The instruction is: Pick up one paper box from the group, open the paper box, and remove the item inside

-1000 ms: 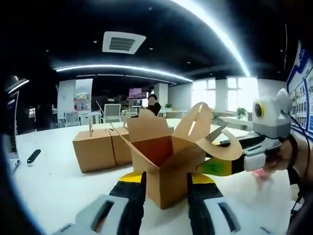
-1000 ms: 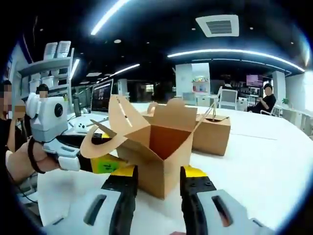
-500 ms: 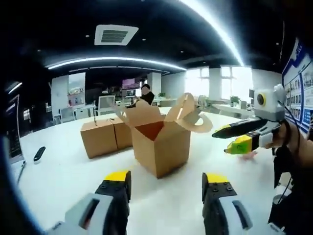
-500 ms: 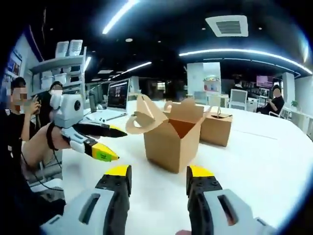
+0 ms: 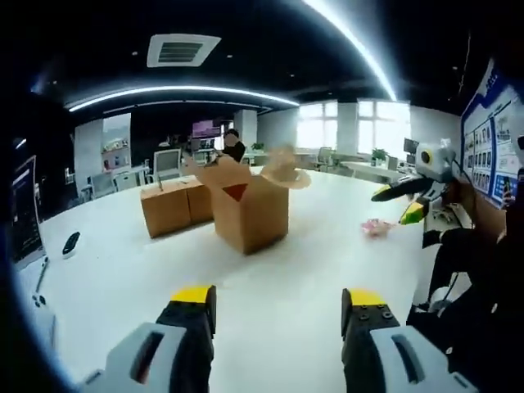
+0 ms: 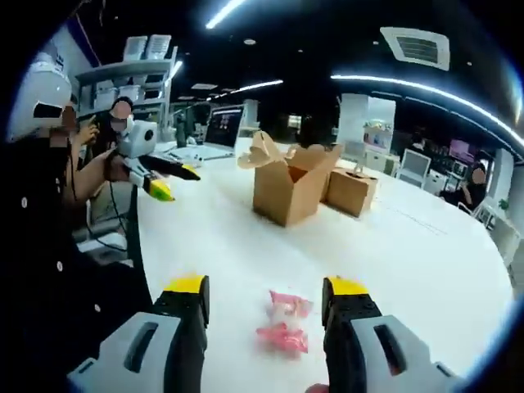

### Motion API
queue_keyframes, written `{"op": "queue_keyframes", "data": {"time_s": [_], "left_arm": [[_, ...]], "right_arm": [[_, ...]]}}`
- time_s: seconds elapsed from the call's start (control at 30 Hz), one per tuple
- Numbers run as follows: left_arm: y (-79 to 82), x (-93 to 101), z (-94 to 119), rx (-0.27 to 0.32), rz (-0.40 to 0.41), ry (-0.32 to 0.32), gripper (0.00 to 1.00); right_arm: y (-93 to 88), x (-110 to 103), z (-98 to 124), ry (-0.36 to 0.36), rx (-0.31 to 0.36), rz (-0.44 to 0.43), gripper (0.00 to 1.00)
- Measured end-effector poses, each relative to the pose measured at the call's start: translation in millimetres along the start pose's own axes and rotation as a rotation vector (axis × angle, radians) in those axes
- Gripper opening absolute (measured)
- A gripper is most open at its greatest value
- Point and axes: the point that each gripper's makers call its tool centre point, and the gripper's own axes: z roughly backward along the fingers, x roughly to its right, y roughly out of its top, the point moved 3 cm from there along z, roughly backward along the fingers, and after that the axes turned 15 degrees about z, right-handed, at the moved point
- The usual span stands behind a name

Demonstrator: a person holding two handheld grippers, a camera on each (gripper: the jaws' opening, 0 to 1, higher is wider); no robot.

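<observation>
White table (image 5: 115, 270) in a dim open-plan office under bright strip lights; an opened brown paper box and a small pink item lie on it.

Left gripper view: the opened brown cardboard paper box (image 5: 250, 217) stands mid-table with its flaps up, and two closed brown cardboard boxes (image 5: 173, 205) sit just beside it on its left. The left gripper (image 5: 278, 304) hangs over bare tabletop, yellow-tipped jaws apart and holding nothing. The small pink wrapped item (image 5: 377, 228) lies on the table well apart from the opened box, near the right gripper (image 5: 401, 201), whose jaws also stand apart. Right gripper view: the pink item (image 6: 282, 321) rests on the table between that gripper's open, empty jaws; whether they touch it cannot be told. Farther off stand the opened box (image 6: 291, 184) and a closed one (image 6: 354, 190).
</observation>
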Motion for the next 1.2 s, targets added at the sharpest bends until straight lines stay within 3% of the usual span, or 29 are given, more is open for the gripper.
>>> {"op": "queue_keyframes", "data": {"time_s": [0.1, 0.23, 0.37, 0.67, 0.87, 1.03, 1.2], "left_arm": [[-7.8, 2.4, 3, -0.017, -0.004, -0.002, 0.62], [-11.9, 5.3, 5, -0.023, 0.000, -0.006, 0.62], [-14.9, 2.6, 6, -0.015, 0.018, -0.005, 0.62], [-20.3, -3.0, 10, -0.014, 0.039, 0.010, 0.61], [-19.3, -4.7, 9, -0.012, 0.044, 0.011, 0.61], [-19.0, -2.8, 8, -0.013, 0.043, 0.005, 0.60], [-17.4, -1.6, 9, -0.010, 0.043, 0.003, 0.60]], "right_arm": [[-10.6, 12, 9, 0.003, -0.088, -0.029, 0.51], [-15.4, 7, 2, 0.074, -0.173, -0.132, 0.48], [-23.0, -6, -21, 0.122, -0.262, -0.113, 0.48], [-32.2, -4, -36, 0.080, -0.343, -0.061, 0.37], [-34.4, -6, -36, 0.073, -0.344, -0.076, 0.35], [-34.7, -4, -34, 0.060, -0.348, -0.037, 0.32], [-26.1, -4, -33, 0.059, -0.309, -0.047, 0.31]]}}
